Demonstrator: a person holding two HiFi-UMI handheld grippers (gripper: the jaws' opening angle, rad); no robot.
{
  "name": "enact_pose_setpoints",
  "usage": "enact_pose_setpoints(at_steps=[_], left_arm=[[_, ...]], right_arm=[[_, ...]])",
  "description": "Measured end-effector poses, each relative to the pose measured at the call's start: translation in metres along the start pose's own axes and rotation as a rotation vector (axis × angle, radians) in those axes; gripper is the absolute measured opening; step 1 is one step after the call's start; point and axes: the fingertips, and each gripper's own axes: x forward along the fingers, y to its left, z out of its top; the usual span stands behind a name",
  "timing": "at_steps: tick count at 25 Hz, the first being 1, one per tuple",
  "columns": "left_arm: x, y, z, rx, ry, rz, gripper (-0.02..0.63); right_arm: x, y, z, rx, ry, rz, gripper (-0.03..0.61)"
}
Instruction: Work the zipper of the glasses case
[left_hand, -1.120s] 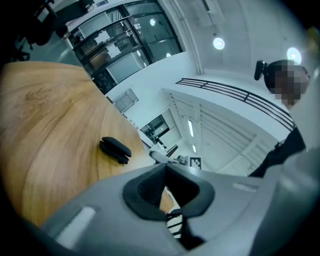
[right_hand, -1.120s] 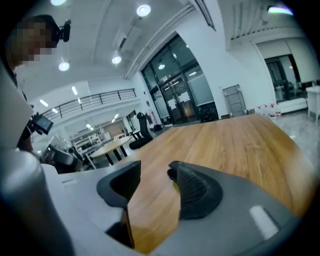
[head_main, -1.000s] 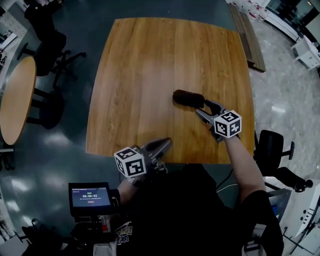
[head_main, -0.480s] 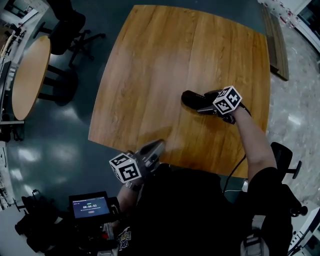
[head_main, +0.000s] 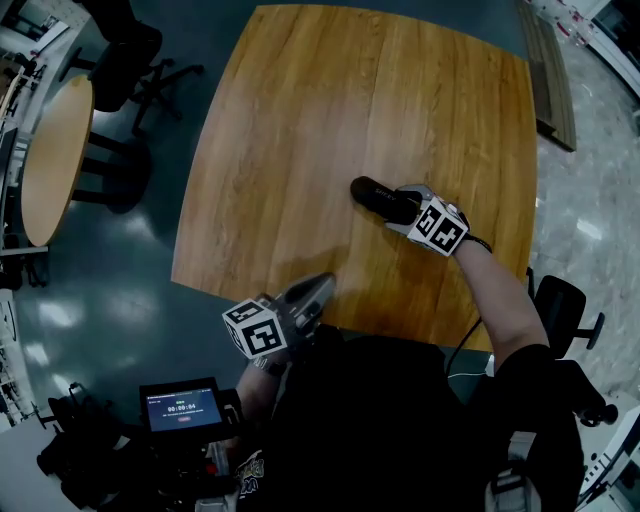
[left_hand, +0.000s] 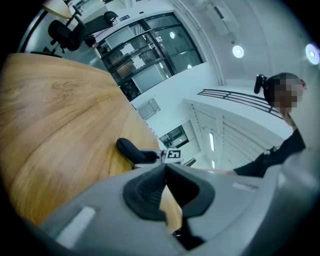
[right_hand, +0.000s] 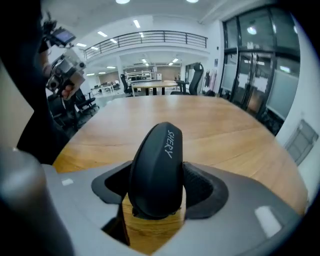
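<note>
**1, nearest.** Small display unit (head_main: 180, 403) at the person's waist, screen lit, print too small to read.

**2.** Left gripper (head_main: 322, 286), poised over the near edge of the wooden table (head_main: 300, 110) and aimed across it. Jaws pressed together with nothing between them. Well apart from the glasses case (head_main: 372, 193).

**3.** Right gripper (head_main: 396, 212), pitched down onto the table's right half. Jaws set wide, just drawn inward. Pads flush against both flanks of the case's near end, no gap showing on either side.

**4.** Glasses case: black, oblong, hard-shelled. Lying flat on the wood, far end pointing toward the table's middle. Zipper pull not made out in any view.

**5, farthest.** Round side table (head_main: 50, 160) and office chairs (head_main: 125, 45) on the dark floor to the left.

**Step in hand, as judged:** pinning the case in place; zipper not yet touched.

**Next move, as judged:**
- Firm, unmoving hold by the right gripper.
- Left gripper brought across and parted slightly.
- Pull tab found first, then pinched and drawn along the seam without dragging the case.
</note>
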Motion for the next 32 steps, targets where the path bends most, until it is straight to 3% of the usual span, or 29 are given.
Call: enact_pose_setpoints(at_steps=[3,7,9,11,14,18,22,24,26,29,32], left_arm=[[0.0,0.002,0.012,0.021,0.0,0.021,0.002],[-0.009,0.02,0.045,0.143,0.007,0.038,0.003],[-0.012,0.025,0.065,0.222,0.059,0.011,0.117],[-0.008,0.012,0.075,0.295,0.181,-0.075,0.181],[0.01,-0.028,0.063,0.412,0.449,-0.261,0.312],[0.033,-0.072,0.025,0.531,0.756,-0.445,0.356],[0.039,-0.095,-0.013,0.552,0.958,-0.57,0.353],[0.036,-0.101,-0.025,0.543,0.992,-0.6,0.316],[0.031,-0.108,-0.027,0.52,0.971,-0.62,0.304],[0.025,-0.105,-0.024,0.541,0.91,-0.607,0.29],[0.011,-0.098,-0.02,0.632,0.888,-0.588,0.29]], right_arm=[[-0.023,0.012,0.021,-0.233,-0.021,-0.108,0.307],[-0.069,0.04,0.057,-0.623,-0.065,-0.193,0.304],[-0.1,0.06,0.079,-0.808,-0.087,-0.214,0.304],[-0.13,0.08,0.1,-0.972,-0.094,-0.225,0.304],[-0.159,0.107,0.124,-1.16,-0.09,-0.238,0.304],[-0.17,0.137,0.141,-1.306,-0.075,-0.227,0.304],[-0.17,0.157,0.156,-1.386,-0.064,-0.227,0.304],[-0.171,0.166,0.155,-1.401,-0.04,-0.213,0.305],[-0.176,0.174,0.154,-1.37,-0.029,-0.184,0.307],[-0.19,0.177,0.157,-1.189,-0.066,-0.14,0.325],[-0.223,0.161,0.161,-0.86,-0.142,-0.09,0.309]])
